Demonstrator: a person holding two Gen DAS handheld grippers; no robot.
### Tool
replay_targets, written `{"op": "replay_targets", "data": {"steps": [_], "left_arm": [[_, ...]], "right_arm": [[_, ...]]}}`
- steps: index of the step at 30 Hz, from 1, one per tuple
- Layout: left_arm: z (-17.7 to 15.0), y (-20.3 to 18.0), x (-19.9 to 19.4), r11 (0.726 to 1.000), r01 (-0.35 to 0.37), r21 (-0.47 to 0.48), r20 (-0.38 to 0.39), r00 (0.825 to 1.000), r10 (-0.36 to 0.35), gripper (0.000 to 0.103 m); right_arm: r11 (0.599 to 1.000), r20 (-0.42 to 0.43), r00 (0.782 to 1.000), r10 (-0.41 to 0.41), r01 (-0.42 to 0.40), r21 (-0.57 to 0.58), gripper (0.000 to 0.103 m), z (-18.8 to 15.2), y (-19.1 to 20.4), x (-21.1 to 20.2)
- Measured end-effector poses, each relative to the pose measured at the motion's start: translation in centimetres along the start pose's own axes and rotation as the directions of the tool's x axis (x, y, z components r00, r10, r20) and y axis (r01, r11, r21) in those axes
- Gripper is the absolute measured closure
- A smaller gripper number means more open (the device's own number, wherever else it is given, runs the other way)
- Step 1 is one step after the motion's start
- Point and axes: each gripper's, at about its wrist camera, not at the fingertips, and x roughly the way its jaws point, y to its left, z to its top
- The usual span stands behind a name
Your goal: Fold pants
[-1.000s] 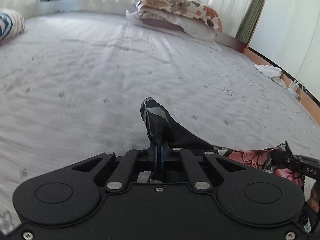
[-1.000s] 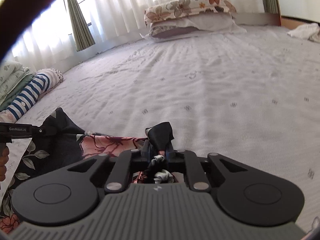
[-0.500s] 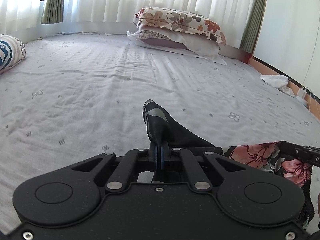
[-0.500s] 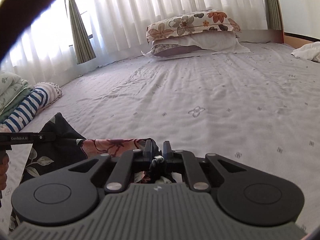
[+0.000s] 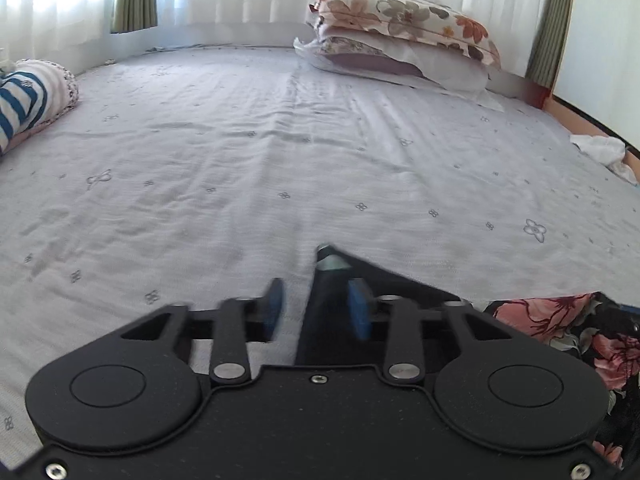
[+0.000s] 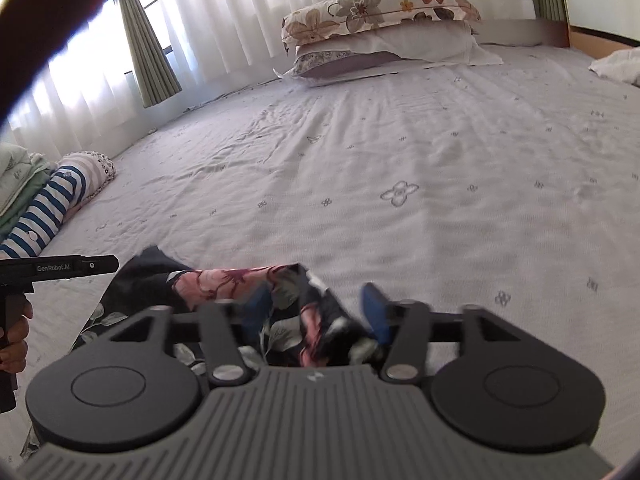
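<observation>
Both jaws spread wide over pants on bed.
Black floral fabric pants [image 6: 304, 312] are seen between right gripper [image 6: 316, 308] jaws; a corner lies within left gripper [image 5: 316, 304] jaws, ungripped.

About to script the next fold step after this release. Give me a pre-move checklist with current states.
1. Left gripper open: ok, blue pads apart.
2. Right gripper open: ok, pads apart.
3. Pants released and lying on the bed sheet: ok, though cloth sits between both jaws.
4. Fabric clear of the left pads: cannot tell, dark corner lies against the pad on the right of the view.
5. Fold edges aligned: cannot tell, most of the garment is hidden below the grippers.
6. Bed ahead free up to the pillows: ok.
</observation>
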Motion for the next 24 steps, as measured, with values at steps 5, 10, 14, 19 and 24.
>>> {"op": "replay_targets", "data": {"steps": [5,10,14,19,24], "left_arm": [[-2.1,0.8,-4.7,0.999,0.024,0.034,0.024,0.999,-0.024,0.044],[-7.3,0.6,-10.7,0.989,0.068,0.131,0.043,0.996,-0.074,0.03],[-11.1,0.4,-14.3,0.975,0.105,0.193,0.026,0.993,-0.112,0.018],[-15.0,-1.2,-17.0,0.934,0.158,0.321,-0.001,0.986,-0.166,0.011],[-17.3,-3.0,-16.6,0.881,0.034,0.471,0.026,0.998,-0.052,0.022]], "right_arm": [[0.999,-0.003,1.0,-0.019,0.019,0.03,0.028,-1.7,-0.5,-2.5],[0.997,-0.055,0.997,-0.048,0.051,0.056,0.028,-3.8,-1.4,-4.6],[0.994,-0.071,0.996,-0.057,0.063,0.093,0.028,-5.6,-1.5,-6.0],[0.989,-0.074,0.997,-0.036,0.047,0.143,0.05,-7.3,-0.8,-7.8],[0.985,-0.074,0.993,-0.091,0.101,0.139,0.075,-8.1,0.3,-8.9]]}}
